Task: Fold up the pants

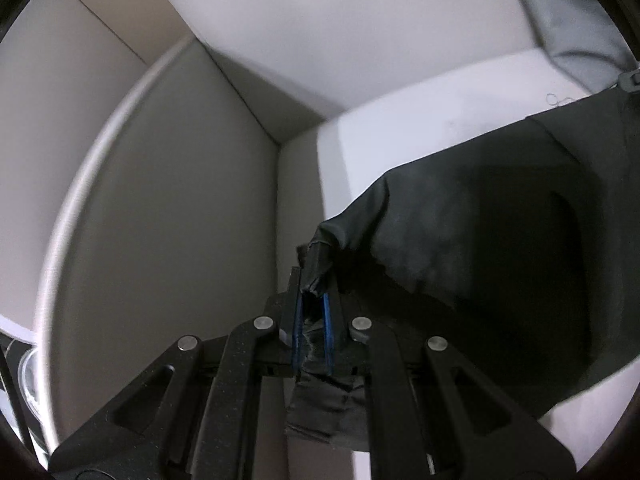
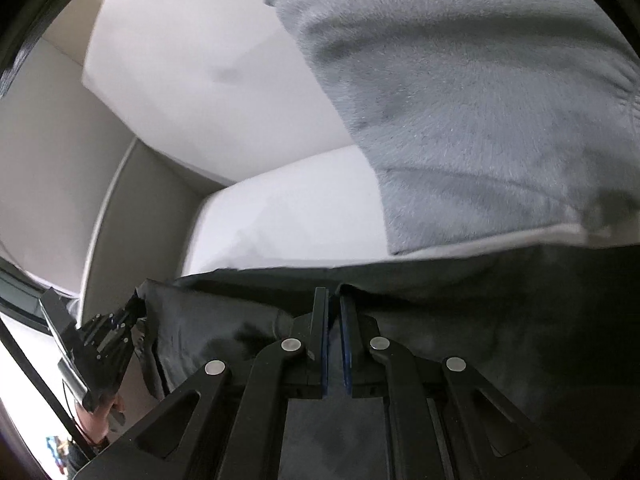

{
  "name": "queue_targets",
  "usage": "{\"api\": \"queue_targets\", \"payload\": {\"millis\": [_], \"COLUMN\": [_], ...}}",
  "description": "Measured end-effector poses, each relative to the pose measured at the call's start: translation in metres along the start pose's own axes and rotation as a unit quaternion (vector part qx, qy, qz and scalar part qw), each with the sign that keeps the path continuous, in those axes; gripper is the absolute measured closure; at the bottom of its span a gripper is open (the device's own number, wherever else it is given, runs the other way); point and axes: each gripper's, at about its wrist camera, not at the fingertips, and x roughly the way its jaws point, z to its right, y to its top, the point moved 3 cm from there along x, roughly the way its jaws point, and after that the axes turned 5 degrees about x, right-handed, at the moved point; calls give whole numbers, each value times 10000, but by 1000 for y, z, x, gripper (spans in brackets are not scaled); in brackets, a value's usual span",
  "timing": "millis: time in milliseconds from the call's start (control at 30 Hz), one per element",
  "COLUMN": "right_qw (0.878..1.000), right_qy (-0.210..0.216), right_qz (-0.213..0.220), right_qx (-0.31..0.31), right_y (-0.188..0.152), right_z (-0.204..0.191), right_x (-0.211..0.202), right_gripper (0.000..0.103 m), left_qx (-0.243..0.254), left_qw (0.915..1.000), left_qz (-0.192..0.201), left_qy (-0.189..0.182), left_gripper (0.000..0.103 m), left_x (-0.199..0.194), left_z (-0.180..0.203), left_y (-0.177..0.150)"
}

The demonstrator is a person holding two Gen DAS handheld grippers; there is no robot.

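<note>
The black pants lie spread over a white bed, and one corner is lifted off it. My left gripper is shut on that bunched corner, with fabric showing between its blue pads. In the right wrist view the pants fill the lower half. My right gripper is shut on their far edge. The left gripper also shows at the left of that view, gripping the pants corner, with a hand behind it.
A grey fuzzy blanket lies on the bed just beyond the pants' far edge and also shows in the left wrist view. Bare white bed shows to its left. Beige panels and white walls close in the bed's corner.
</note>
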Motion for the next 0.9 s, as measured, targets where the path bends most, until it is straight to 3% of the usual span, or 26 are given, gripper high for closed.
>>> {"api": "queue_targets", "payload": {"millis": [167,267,367,400,433,500,533,600,667,767,833,900], "right_qw": [9990,9991,9987,9982,9968,9928,9897,9812,9715,9598,9532,9456], "right_qy": [-387,-391,-254,-185,-51,157,248,421,606,771,722,502], "right_qz": [2,5,77,95,123,94,79,57,210,59,-32,-107], "right_qx": [-207,-181,-426,-560,-790,-1183,-1410,-1883,-2283,-2699,-2935,-3214], "right_y": [2,-3,-12,-19,-28,-41,-52,-79,-112,-160,-180,-199], "right_z": [5,13,8,5,-3,-11,-18,-31,-37,-42,-39,-36], "right_x": [17,18,5,-2,-13,-26,-34,-52,-71,-74,-71,-68], "right_gripper": [97,97,94,92,91,84,80,53,49,50,49,50], "left_qx": [19,-157,-1046,-1328,-1690,-2063,-2252,-2755,-3145,-3393,-3694,-4276], "left_qw": [9998,9996,9941,9897,9825,9700,9630,9385,9165,9094,8999,8726], "left_qz": [-137,-191,109,315,521,811,848,806,743,326,111,68], "left_qy": [161,134,-252,-425,-578,-995,-1210,-1921,-2357,-2384,-2316,-2361], "left_gripper": [97,91,64,49,38,30,30,29,29,30,30,30], "left_x": [31,32,7,-7,-26,-51,-62,-80,-86,-77,-63,-54], "left_z": [9,5,-21,-30,-42,-55,-61,-68,-65,-49,-43,-44], "left_y": [3,3,6,7,4,-3,-8,-28,-50,-79,-94,-109]}}
